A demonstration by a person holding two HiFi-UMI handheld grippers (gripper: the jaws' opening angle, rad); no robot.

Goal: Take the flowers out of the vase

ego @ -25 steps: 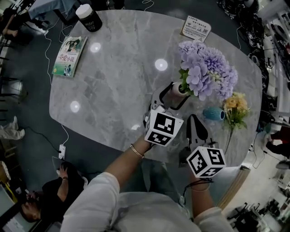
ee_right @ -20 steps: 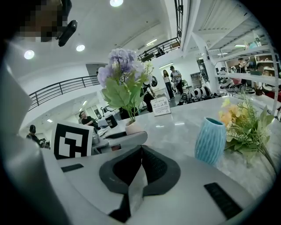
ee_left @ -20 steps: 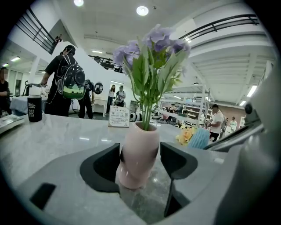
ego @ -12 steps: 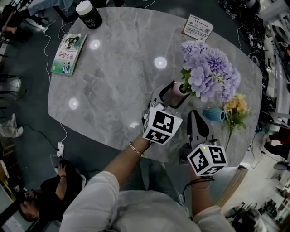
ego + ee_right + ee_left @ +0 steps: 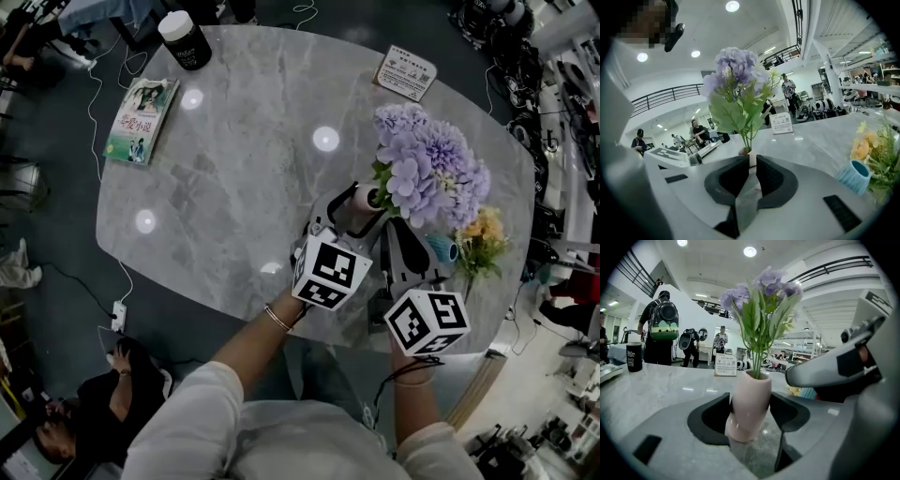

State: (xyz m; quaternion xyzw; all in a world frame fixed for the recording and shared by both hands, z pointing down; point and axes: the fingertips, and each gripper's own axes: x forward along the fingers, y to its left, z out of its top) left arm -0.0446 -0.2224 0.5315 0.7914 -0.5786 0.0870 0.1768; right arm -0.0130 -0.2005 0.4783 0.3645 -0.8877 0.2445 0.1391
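A bunch of purple flowers (image 5: 427, 173) stands in a small pink vase (image 5: 361, 200) on the grey marble table (image 5: 244, 187). My left gripper (image 5: 349, 208) is shut on the vase; in the left gripper view its dark pads (image 5: 715, 416) press both sides of the vase (image 5: 749, 404), with the green stems and flowers (image 5: 761, 301) rising above. My right gripper (image 5: 401, 230) is just right of the vase, below the blooms. In the right gripper view its jaws (image 5: 752, 161) are shut to a thin slit with nothing between them, and the stems (image 5: 746, 138) stand just beyond the tips.
A teal vase (image 5: 441, 248) lies on its side with yellow flowers (image 5: 483, 234) at the table's right edge. Far off are a book (image 5: 141, 117), a black cup (image 5: 183, 37) and a printed card (image 5: 405, 73). People stand in the background.
My right gripper has moved up and left, closer to the vase and the flower stems. The left gripper has stayed around the vase.
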